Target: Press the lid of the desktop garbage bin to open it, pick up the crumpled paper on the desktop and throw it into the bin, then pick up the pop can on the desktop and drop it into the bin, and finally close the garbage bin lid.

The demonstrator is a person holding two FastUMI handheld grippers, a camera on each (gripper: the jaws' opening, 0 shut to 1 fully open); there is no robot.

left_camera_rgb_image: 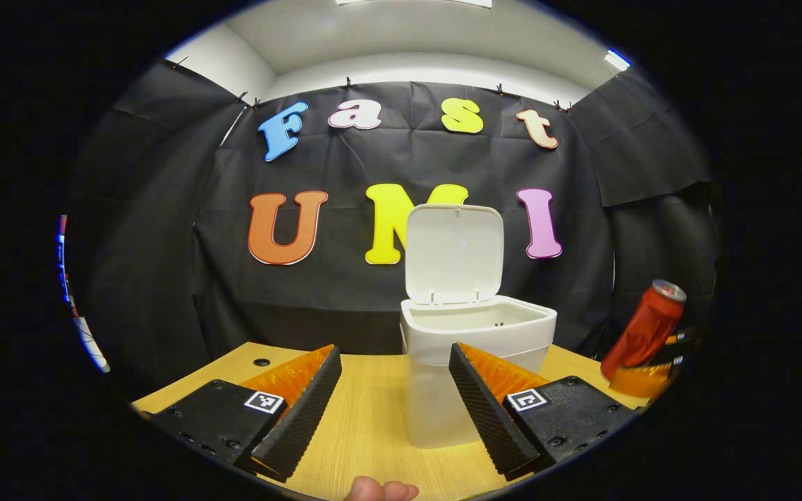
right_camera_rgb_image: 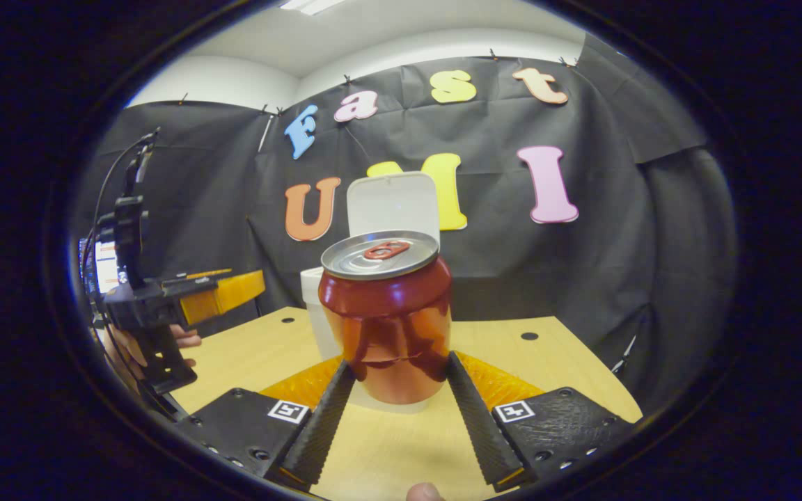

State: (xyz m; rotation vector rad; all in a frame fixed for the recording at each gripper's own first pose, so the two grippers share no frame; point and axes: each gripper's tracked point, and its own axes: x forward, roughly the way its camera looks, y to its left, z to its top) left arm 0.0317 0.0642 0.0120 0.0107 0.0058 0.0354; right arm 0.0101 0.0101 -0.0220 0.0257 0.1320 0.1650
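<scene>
Black cloth hangs behind one smooth wooden desk [left_camera_rgb_image: 373, 417]. One white plastic bin [left_camera_rgb_image: 474, 362] stands on the desk, boxy, its flat lid [left_camera_rgb_image: 454, 252] up and open. One red pop can [right_camera_rgb_image: 388, 316], round, shiny and a bit dented, is squeezed between both ridged fingers of the right hand-held gripper [right_camera_rgb_image: 395, 400], just in front of the bin and above the desk. The left hand-held gripper [left_camera_rgb_image: 395, 410] is wide open and holds nothing, with the bin ahead of it.
</scene>
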